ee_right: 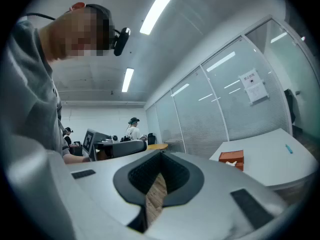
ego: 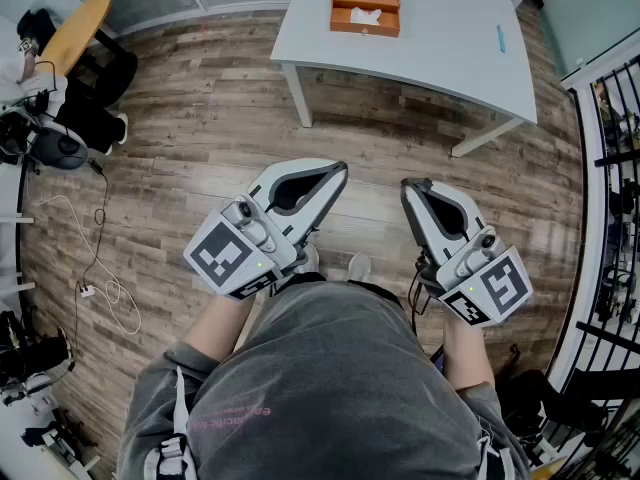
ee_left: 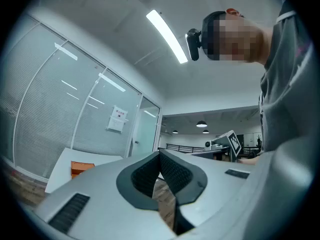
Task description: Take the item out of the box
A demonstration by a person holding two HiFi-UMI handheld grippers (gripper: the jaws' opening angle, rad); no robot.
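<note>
An orange box (ego: 365, 6) lies open on the white table (ego: 440, 38) at the far side of the room, with a white item (ego: 366, 15) showing inside it. Both grippers are held low over the wooden floor, well short of the table. My left gripper (ego: 340, 171) is shut and empty, its tips meeting. My right gripper (ego: 409, 186) is shut and empty too. The left gripper view shows its closed jaws (ee_left: 160, 154) and the box (ee_left: 81, 168) far off at the left. Past the closed right gripper (ee_right: 161, 153), the box (ee_right: 232, 159) appears small at the right.
A blue pen (ego: 500, 38) lies near the table's right edge. A round wooden table (ego: 75, 30) with dark chairs and gear stands at the left, and cables (ego: 100, 268) trail on the floor. Metal racks (ego: 615, 168) line the right. Glass partitions bound the room.
</note>
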